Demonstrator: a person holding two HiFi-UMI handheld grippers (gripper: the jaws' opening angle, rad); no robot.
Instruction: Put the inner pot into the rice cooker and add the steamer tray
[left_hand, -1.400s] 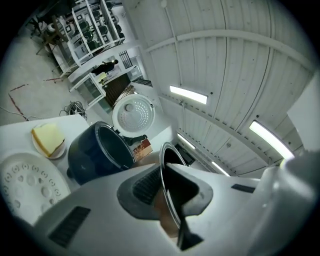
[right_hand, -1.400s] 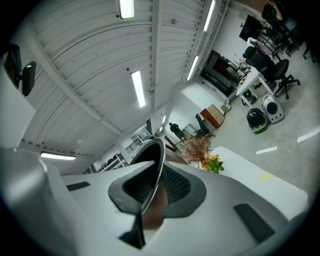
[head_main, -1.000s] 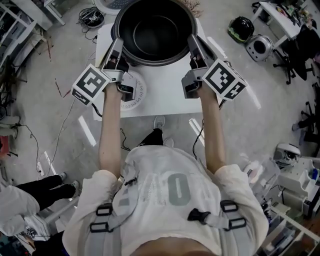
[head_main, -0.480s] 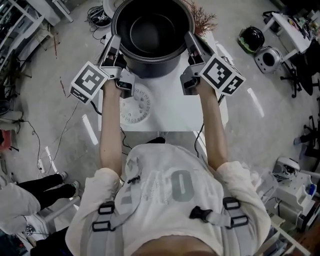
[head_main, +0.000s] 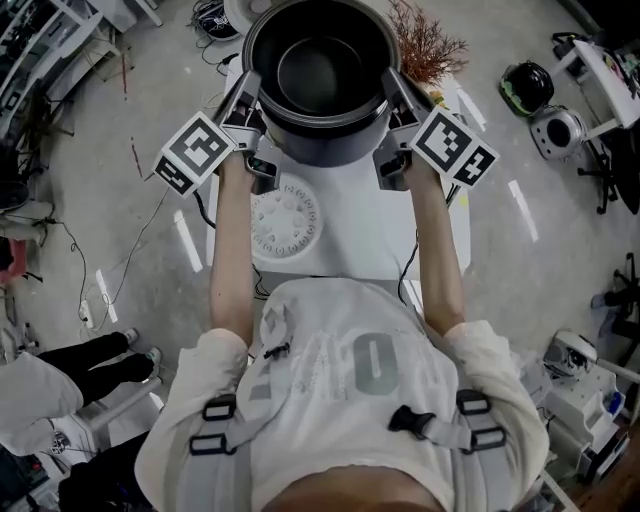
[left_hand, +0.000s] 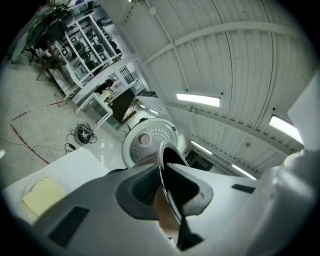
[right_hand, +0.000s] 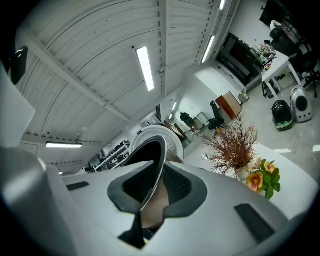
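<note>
The counter (head_main: 355, 240) has its far end hidden under the pot (head_main: 320, 70), which is held up above it. The tray (head_main: 285, 222) lies flat near the left edge, with bare room to its right. The left claw (head_main: 250, 88) and right claw (head_main: 390, 85) each pinch the pot's rim tight.

- we see the left gripper (left_hand: 167, 192) with jaws clamped on the inner pot (left_hand: 169, 156) rim, edge-on to us
- open rice cooker lid (left_hand: 146, 141) just behind the pot
- yellow pad (left_hand: 44, 195) on white table (left_hand: 75, 162), lower left

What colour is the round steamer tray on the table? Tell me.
White, dotted with holes; the steamer tray shows best in the head view.
</note>
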